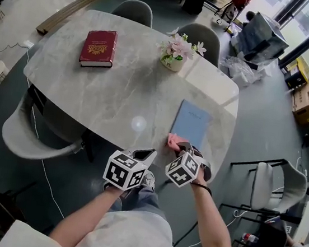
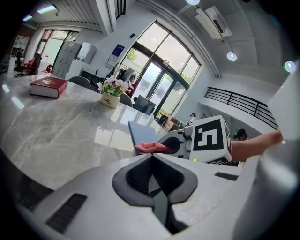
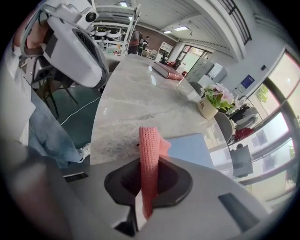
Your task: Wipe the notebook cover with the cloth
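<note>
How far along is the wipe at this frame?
Done: the right gripper is shut on the pink cloth. In hand: the cloth is at the near edge of the blue notebook. Left: the wipe across its cover. The left gripper is shut and empty.

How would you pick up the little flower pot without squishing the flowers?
Probably by the cream pot itself, coming in level from the side, jaws around its round body. It stands upright and the flowers spread above its rim, so a top grab would crush them.
</note>
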Motion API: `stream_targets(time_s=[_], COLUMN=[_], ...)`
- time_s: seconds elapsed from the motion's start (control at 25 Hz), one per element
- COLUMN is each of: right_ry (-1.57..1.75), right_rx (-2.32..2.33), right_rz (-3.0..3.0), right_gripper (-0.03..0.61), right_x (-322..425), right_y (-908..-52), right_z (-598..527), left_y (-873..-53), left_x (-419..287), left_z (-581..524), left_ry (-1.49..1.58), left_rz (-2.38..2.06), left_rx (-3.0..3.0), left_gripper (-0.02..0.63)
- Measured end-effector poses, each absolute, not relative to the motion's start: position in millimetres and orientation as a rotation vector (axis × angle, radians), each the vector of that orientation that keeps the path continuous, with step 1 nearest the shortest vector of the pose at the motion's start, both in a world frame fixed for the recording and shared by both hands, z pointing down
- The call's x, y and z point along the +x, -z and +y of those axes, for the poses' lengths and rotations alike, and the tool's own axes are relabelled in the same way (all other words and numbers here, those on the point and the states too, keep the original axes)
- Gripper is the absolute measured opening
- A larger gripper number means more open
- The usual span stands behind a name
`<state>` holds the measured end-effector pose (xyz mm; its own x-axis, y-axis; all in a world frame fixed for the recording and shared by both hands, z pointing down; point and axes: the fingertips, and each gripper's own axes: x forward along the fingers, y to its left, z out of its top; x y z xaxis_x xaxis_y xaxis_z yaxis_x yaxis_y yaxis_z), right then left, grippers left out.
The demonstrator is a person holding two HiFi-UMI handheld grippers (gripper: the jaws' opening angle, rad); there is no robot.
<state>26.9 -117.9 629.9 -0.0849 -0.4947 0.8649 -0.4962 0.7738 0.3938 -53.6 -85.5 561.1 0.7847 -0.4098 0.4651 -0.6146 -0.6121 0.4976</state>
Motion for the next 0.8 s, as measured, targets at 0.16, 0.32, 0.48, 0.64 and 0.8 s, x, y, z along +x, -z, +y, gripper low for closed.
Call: stream_targets(time_s=[0.16,0.32,0.48,0.64,0.8], right_ry=[-0.076,-0.130,-0.163,-0.216,-0.261], right_rx=[0.904,1.005,1.096,1.219,1.338], right_rz=[-1.742,-1.758,-1.781,-1.822,-1.866], right_gripper=[0.015,0.015,0.015,0.015,0.015], right_x=[29,28,31,40,54], right_y=[-619,-609,-593,-573,-551], right_z=[-106,-97,-90,-85,-81], left_y=[-557,-552,-543,-534,-525], left_x=[-51,-46,-37,-24,-8], left_z=[-78,-74,-73,-72,-76], left_ry=[-0.404,-0.415,-0.428,-0.444,-0.455], left_rz=[-0.715,-0.670,-0.636,-0.615,-0.616], left_rx=[2.340,2.375,2.411,2.445,2.483], left_gripper=[0.006,0.006,0.006,0.005,0.006])
